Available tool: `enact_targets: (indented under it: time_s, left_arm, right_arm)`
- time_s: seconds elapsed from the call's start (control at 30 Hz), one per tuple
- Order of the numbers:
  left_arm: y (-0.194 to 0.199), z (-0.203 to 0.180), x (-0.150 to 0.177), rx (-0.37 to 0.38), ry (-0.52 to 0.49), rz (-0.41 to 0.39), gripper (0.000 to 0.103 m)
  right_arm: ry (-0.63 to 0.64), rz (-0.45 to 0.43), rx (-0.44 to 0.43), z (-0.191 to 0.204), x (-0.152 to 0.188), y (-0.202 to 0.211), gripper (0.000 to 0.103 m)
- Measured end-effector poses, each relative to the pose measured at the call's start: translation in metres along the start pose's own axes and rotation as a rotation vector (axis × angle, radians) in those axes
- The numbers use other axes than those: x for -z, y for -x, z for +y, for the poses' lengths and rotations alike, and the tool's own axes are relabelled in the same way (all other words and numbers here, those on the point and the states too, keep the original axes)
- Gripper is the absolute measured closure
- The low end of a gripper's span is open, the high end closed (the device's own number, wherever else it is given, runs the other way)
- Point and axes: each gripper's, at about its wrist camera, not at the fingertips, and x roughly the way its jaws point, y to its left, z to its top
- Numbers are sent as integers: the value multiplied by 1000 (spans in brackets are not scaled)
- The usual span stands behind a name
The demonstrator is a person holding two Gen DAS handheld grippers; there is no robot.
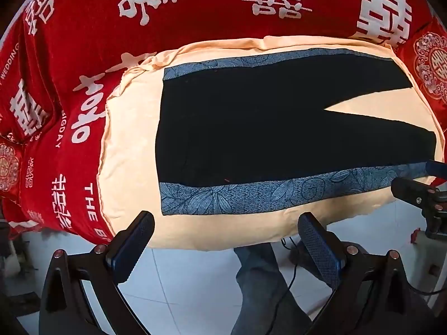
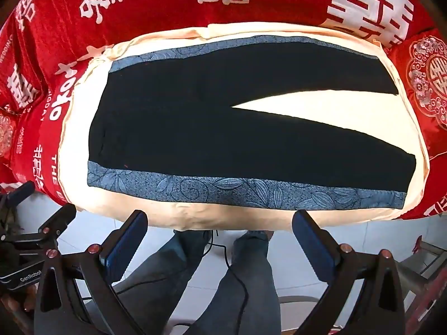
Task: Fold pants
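Observation:
Black pants [image 1: 251, 128] [image 2: 223, 136] with blue-grey floral side bands lie spread flat on a cream cloth [image 1: 131, 128] [image 2: 251, 217], waist to the left and both legs splayed to the right. My left gripper [image 1: 226, 220] hangs open above the cloth's near edge, below the waist end of the near band. Its jaws hold nothing. My right gripper [image 2: 220, 217] is open too, over the near edge under the middle of the near leg, apart from the fabric. The right gripper also shows in the left wrist view at the right edge [image 1: 419, 195].
A red bedspread [image 1: 195, 8] [image 2: 167, 8] with white characters surrounds the cream cloth. A red embroidered cushion [image 2: 430, 83] sits at the right. Below the bed edge are white floor tiles [image 1: 181, 279], a person's legs in grey trousers [image 2: 245, 279] and a black cable [image 2: 237, 273].

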Motion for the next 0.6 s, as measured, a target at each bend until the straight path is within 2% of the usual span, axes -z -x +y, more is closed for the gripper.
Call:
enact_targets:
  time_s: [0.6]
  left_arm:
    - [10, 2, -3, -5, 14, -23, 0]
  right_arm:
    - [9, 10, -5, 5, 1, 4, 0]
